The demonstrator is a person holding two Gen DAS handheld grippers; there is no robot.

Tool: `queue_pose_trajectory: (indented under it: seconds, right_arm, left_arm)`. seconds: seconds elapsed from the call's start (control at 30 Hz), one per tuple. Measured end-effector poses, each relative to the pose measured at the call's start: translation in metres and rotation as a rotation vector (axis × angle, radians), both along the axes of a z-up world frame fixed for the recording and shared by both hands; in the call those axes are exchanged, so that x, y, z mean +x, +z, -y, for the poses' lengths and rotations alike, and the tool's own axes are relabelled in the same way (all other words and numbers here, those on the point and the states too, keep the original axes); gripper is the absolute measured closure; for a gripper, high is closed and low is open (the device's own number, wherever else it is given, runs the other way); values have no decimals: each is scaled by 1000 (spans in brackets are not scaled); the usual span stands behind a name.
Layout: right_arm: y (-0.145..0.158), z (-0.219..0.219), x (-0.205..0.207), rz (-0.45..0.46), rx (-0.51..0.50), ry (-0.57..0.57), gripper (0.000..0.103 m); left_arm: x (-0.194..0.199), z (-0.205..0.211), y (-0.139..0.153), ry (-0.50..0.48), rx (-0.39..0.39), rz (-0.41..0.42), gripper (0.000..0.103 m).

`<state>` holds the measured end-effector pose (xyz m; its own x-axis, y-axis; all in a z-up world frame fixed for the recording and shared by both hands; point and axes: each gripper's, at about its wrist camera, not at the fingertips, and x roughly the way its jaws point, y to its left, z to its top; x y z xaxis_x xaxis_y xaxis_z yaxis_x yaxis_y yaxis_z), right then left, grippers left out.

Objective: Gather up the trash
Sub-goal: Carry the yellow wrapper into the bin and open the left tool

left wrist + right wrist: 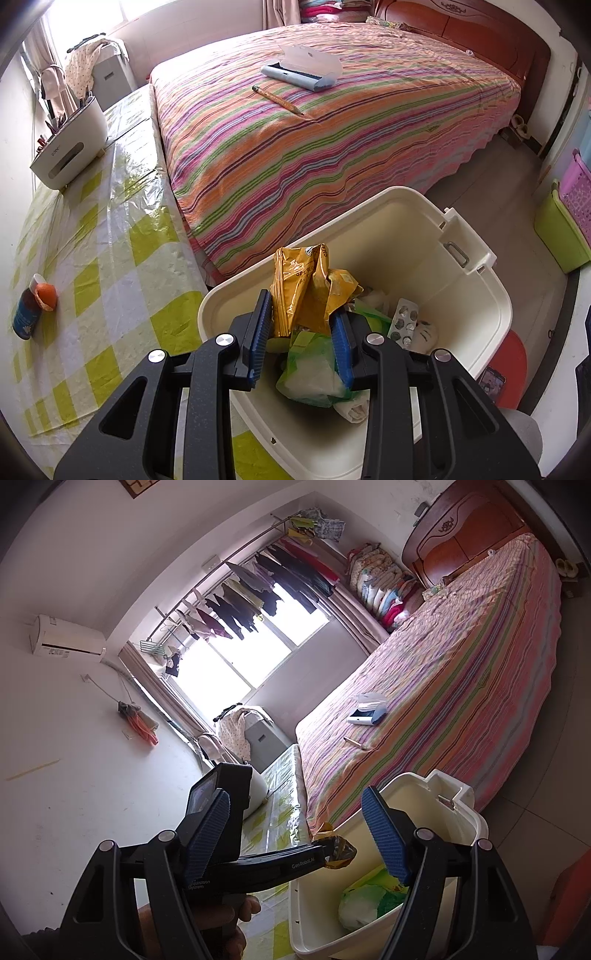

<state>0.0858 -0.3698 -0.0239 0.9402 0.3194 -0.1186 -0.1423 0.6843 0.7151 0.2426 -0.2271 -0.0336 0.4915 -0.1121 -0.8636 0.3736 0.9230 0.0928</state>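
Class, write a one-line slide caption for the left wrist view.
Left tongs grip a crumpled yellow wrapper over the white bin of trash beside the striped bed.

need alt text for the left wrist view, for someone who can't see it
The left gripper pinches a crumpled yellow snack bag over an open cream trash bin that already holds a green-and-white wrapper and a foil pill blister. Behind lie a striped bed with a pencil, and a checked table to the left.
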Motion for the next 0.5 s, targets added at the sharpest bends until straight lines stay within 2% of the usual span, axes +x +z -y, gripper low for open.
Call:
queue_pose_trajectory:
  seconds: [0.2, 0.5]
  right_arm:
    - [0, 0, -1, 6, 21, 17, 31]
    - [-2, -1, -2, 7, 38, 39, 31]
  left_arm:
    - [4, 3, -4, 13, 21, -4, 72]
    - [6, 8, -8, 22, 45, 2, 65]
